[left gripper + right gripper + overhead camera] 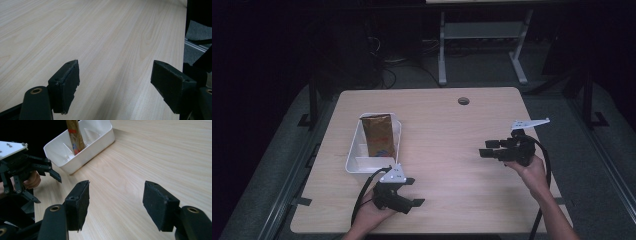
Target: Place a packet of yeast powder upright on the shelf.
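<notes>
Two grippers: each is held in one hand, both low over a pale wood-grain table top (447, 120), both with nothing between the jaws.
Left gripper (412, 194): nearest the person, by the table's near edge, just in front of the near end of the bin; its black jaws point to the right in the high view and stand wide apart, with bare wood between them in the left gripper view (115, 86).
Left hand (374, 212): wraps the black body from below, with the cable looping back along the forearm; a grey three-cornered plate sits on top of the gripper.
Right gripper (488, 149): farther in and at the right half of the table, well apart from the bin; it points left toward the bin, its jaws spread apart over empty wood in the right gripper view (116, 206).
Right hand (532, 167): grips the body from the right side, with the forearm running off the bottom right corner.
White rectangular plastic bin (357, 150): stands on the left half of the table, long side running away from the person, open at the top, with a divider inside near its front end.
Brown paper packet with red and blue print (378, 134): stands upright in the bin's far, larger compartment, rising above the rim and leaning slightly; neither gripper touches it.
Round cable hole (463, 101): lies near the table's far edge, well beyond both grippers.
</notes>
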`<control>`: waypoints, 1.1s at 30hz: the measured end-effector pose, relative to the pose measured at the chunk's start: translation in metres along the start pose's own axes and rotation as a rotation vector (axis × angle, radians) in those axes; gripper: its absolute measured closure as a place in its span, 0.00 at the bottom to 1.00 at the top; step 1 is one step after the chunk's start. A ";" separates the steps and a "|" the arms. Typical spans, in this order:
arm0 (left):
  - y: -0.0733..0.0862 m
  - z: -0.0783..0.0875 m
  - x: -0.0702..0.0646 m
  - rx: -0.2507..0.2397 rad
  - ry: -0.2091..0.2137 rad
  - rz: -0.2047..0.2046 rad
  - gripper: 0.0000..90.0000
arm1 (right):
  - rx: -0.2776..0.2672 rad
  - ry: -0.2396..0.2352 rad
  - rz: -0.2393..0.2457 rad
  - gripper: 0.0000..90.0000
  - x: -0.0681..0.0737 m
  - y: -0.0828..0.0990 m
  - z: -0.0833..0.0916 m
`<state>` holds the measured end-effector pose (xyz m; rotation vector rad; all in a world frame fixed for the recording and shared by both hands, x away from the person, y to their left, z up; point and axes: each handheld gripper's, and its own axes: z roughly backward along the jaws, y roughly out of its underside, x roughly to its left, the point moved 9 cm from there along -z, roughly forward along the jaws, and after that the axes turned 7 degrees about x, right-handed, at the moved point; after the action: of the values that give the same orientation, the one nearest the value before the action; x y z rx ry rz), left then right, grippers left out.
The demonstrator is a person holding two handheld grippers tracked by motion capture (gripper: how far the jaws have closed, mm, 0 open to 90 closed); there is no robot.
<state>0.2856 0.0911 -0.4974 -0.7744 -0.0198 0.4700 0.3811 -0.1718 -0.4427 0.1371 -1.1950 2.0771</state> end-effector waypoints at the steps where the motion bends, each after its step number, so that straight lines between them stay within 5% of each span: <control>1: 0.000 0.000 0.000 0.000 0.000 0.000 0.25 | 0.000 0.000 0.000 0.41 0.000 0.000 0.000; 33: 0.000 -0.001 0.003 0.009 -0.016 0.009 0.21 | 0.005 0.051 -0.077 0.38 -0.007 0.069 0.034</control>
<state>0.2882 0.0917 -0.4988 -0.7623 -0.0291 0.4841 0.3345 -0.2237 -0.4753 0.1304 -1.1364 2.0052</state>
